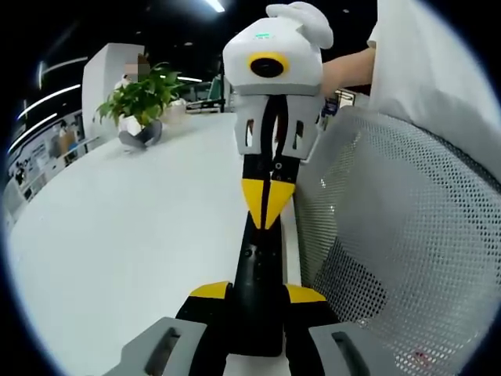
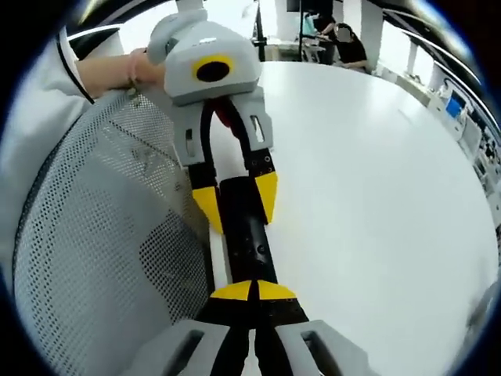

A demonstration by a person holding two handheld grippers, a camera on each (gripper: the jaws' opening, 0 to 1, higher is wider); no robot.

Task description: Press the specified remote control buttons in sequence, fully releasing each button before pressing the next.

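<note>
1. Left gripper (image 1: 258, 294): my jaws stand apart only as far as the slim black plastic remote control (image 1: 257, 266) between them. The yellow tips bear on its two long sides. Judged a holding pinch at one end of the remote.

2. Right gripper (image 2: 254, 291): my jaws are pressed together, yellow tips meeting in one point. That point sits over the opposite end of the remote (image 2: 246, 235). Whether it bears down on the face or merely touches it cannot be told. In the right gripper view the left gripper (image 2: 236, 202) straddles the far end. In the left gripper view the right gripper (image 1: 268, 204) comes in from above, tip down.

3. Location: the remote lies lengthwise along the edge of the white table (image 1: 141, 235), just beside the grey mesh chair back (image 1: 391, 235). A green potted plant (image 1: 141, 102) stands well apart, towards the far edge.

4. Buttons: too small to identify.

5. Recommendation: keep the left pinch steady so the remote cannot slide towards the edge. Press straight down with the closed tip on one button only. Lift fully clear before moving to the next button. Keep the remote central in both views.
</note>
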